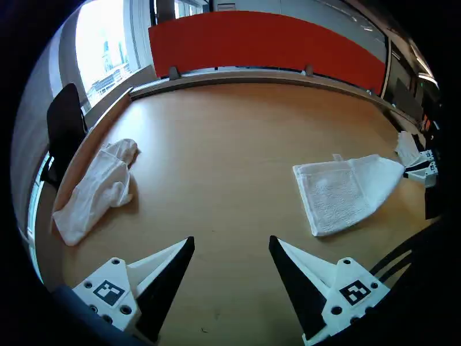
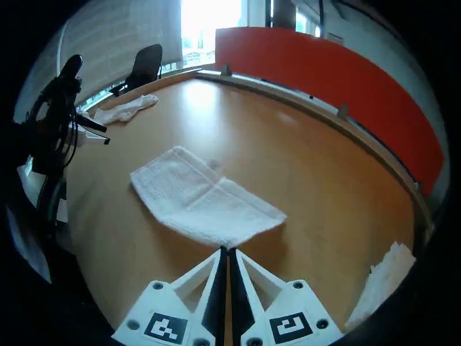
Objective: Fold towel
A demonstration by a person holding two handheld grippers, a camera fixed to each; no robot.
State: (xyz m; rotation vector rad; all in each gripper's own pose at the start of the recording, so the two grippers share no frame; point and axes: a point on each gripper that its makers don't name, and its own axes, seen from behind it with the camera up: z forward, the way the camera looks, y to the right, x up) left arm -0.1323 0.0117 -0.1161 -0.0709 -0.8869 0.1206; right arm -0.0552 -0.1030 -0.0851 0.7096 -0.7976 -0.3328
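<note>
Pinching one corner of the white terry towel (image 2: 196, 199), the right tongs (image 2: 229, 252) stood fully closed, both fingers meeting on the cloth's tip with no gap between them. The towel lay partly folded on the pale wooden bench (image 1: 230, 144), well short of the long red divider panel (image 1: 259, 40), with bare wood between the two. Its gripped corner was drawn out to a point on the side away from the panel. The left tongs (image 1: 230, 259) hung wide open and empty over bare bench, farther from the panel than the towel and well apart from it. A crumpled white cloth (image 1: 98, 184) lay well apart from the towel, beyond the panel's window end, near the bench edge. The hold looked slight, only the very tip of the corner, so a quick pull might let the fabric slip free. With nothing pinning the rest, the whole towel could drag across the wood instead of folding, or the fold could land skewed. How many layers were pinched could not be told; if only the top one, the layers might part.
</note>
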